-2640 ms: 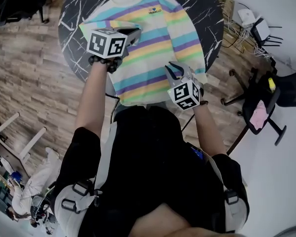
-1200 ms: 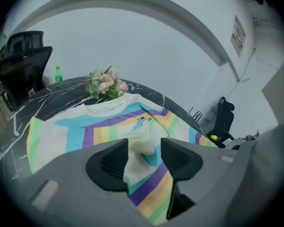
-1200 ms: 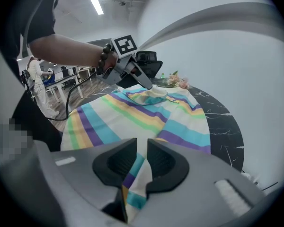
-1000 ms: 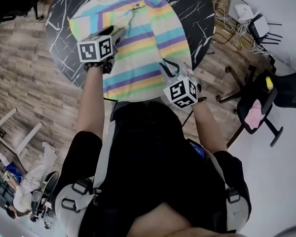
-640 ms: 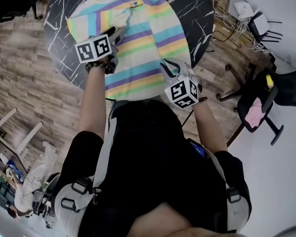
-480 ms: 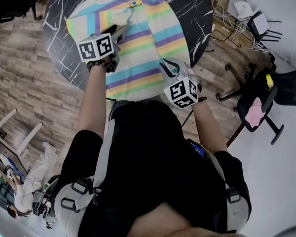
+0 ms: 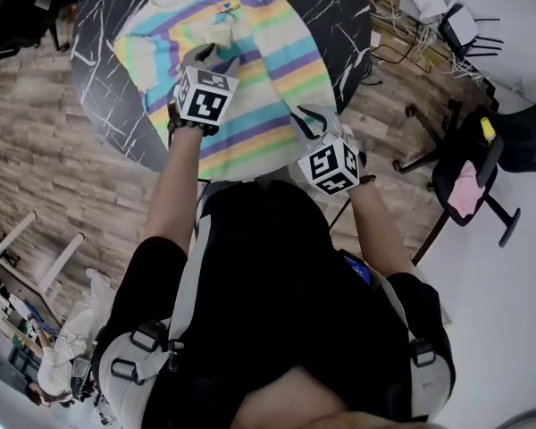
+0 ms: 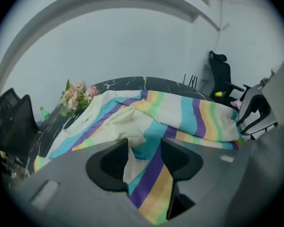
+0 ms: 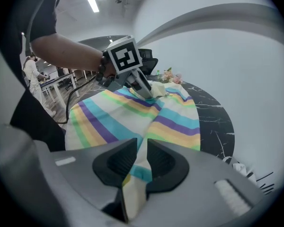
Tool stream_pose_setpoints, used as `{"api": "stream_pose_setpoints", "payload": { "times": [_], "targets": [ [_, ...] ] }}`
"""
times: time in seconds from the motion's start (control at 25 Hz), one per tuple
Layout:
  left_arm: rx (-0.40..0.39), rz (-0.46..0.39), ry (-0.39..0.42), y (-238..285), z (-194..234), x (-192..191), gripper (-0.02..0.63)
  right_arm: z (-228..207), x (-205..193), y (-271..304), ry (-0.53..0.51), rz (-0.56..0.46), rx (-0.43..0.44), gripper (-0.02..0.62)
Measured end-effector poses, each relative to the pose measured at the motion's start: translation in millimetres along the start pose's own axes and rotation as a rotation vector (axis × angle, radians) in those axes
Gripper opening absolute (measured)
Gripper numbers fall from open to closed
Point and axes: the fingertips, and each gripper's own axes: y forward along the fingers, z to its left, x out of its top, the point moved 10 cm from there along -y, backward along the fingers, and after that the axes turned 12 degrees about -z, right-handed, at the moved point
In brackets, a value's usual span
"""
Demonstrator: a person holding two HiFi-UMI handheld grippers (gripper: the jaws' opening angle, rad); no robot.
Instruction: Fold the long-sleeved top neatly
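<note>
A long-sleeved top (image 7: pixel 255 56) with pastel stripes lies on the round black marble table (image 7: pixel 103 34). My left gripper (image 7: pixel 211 57) is over the top's left half, shut on the striped sleeve (image 8: pixel 151 174) with its cream cuff (image 7: pixel 221 34) pulled across the body. In the left gripper view a fold of sleeve fills the gap between the jaws of the left gripper (image 8: pixel 145 150). My right gripper (image 7: pixel 305 123) is at the near right corner of the top, shut on the hem (image 9: pixel 132 178). The right gripper view shows the left gripper (image 9: pixel 149 91) further along the top (image 9: pixel 113 117).
A black office chair (image 7: pixel 482 168) with a pink cloth stands right of the table. Cables and white boxes (image 7: pixel 429 7) lie on the floor at the back right. Flowers (image 8: pixel 75 96) and a green bottle (image 8: pixel 43 112) sit at the table's far edge.
My left gripper has moved right across the top with the sleeve and has rolled, so its marker cube faces differently. The right gripper has stayed on the hem.
</note>
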Motion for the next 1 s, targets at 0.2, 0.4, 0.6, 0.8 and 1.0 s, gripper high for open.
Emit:
{"api": "stream_pose_setpoints", "payload": {
  "times": [0.2,0.4,0.6,0.8,1.0],
  "targets": [
    [-0.112,-0.022,0.087,11,-23,5,0.222,11,-3,-7,0.015,0.02,-0.037,0.074],
    [-0.234,-0.095,0.057,10,-42,4,0.219,25,-1,-16,0.044,0.042,-0.093,0.074],
    [-0.289,-0.118,0.036,-13,-47,-7,0.212,42,-2,-20,0.076,0.063,-0.181,0.074],
    [-0.322,-0.128,0.025,-53,-45,-25,0.212,55,-9,-35,0.104,0.091,-0.289,0.074],
    [-0.362,-0.138,0.022,-92,-50,-38,0.212,69,-11,-51,0.117,0.108,-0.404,0.074]
  ]
}}
